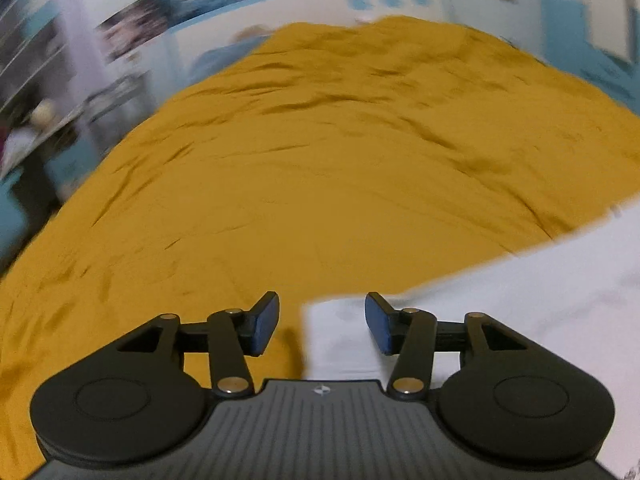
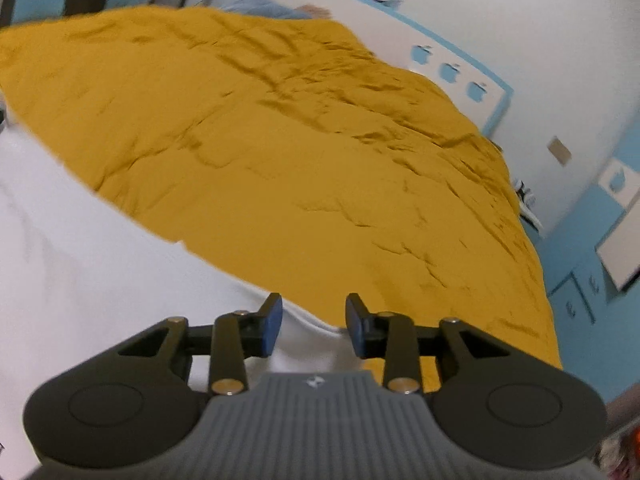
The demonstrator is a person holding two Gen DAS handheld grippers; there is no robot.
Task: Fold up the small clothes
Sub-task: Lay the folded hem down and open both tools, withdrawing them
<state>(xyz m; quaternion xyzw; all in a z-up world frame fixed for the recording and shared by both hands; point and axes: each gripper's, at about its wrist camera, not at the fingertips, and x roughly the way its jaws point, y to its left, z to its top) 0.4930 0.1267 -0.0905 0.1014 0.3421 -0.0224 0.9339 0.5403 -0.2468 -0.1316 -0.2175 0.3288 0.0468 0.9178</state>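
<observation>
A white garment (image 1: 500, 300) lies spread on the mustard bedspread (image 1: 320, 160), its opposite edges beneath the left gripper (image 1: 322, 322) and right gripper (image 2: 314, 324), both with jaws spread, gripping nothing.

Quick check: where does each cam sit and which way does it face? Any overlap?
Left wrist: on the left hand-held gripper, facing across the mustard bedspread; open fingers show, white garment at right.
Right wrist: on the right hand-held gripper, facing across the bedspread; open fingers show, garment at left.
Shared: bedspread, garment, blue-trimmed headboard.
</observation>
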